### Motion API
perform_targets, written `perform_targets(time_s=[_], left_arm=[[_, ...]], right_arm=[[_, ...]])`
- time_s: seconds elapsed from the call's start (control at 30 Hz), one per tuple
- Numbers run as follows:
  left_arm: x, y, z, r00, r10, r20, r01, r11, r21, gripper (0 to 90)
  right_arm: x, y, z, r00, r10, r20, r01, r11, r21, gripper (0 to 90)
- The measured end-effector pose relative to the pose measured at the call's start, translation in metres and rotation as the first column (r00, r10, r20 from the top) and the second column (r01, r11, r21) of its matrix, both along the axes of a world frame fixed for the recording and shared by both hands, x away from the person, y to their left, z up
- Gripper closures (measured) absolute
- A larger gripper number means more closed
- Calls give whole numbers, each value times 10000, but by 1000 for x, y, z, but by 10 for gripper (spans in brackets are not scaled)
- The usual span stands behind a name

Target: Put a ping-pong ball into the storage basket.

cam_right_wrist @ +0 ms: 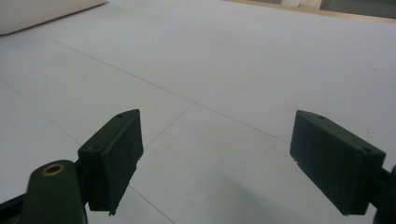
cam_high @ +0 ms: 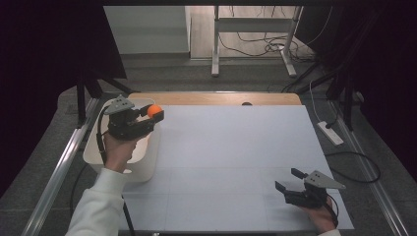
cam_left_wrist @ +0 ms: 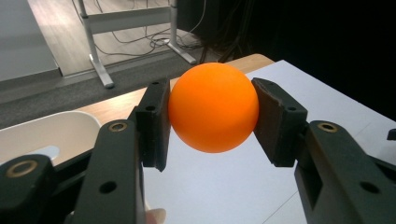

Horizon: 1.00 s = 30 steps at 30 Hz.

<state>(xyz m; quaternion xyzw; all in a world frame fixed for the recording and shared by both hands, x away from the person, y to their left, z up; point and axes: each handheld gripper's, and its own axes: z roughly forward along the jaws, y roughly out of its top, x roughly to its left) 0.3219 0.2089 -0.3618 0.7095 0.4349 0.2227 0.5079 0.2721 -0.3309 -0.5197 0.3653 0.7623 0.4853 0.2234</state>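
I have the smooth orange plastic ball (cam_left_wrist: 213, 107) pinched between the pads of my left tongs (cam_high: 156, 114), held in the air over the far rim of the white plastic tub (cam_high: 147, 162) at the surface's left edge. My worry is the grip: the pads meet the ball only at two small spots on its round sides, so a slight tilt or a loosening could let it squirt out. If it slips now it could clip the tub's rim and roll off across the white surface (cam_high: 231, 152) or over the left edge to the floor. My right tongs (cam_high: 287, 179) rest spread and empty near the surface's near right corner, too far off to catch anything.
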Motion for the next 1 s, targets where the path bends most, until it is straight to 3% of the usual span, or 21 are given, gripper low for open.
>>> perform_targets(time_s=[0.57,1.0], left_arm=[[2,14,-4,9991,420,-29,-420,9991,16,504],[4,30,-8,9940,1094,15,-1094,9940,61,504]], right_arm=[[0,0,0,10000,11,8,-11,10000,-47,172],[0,0,0,10000,6,-9,-6,10000,-64,172]])
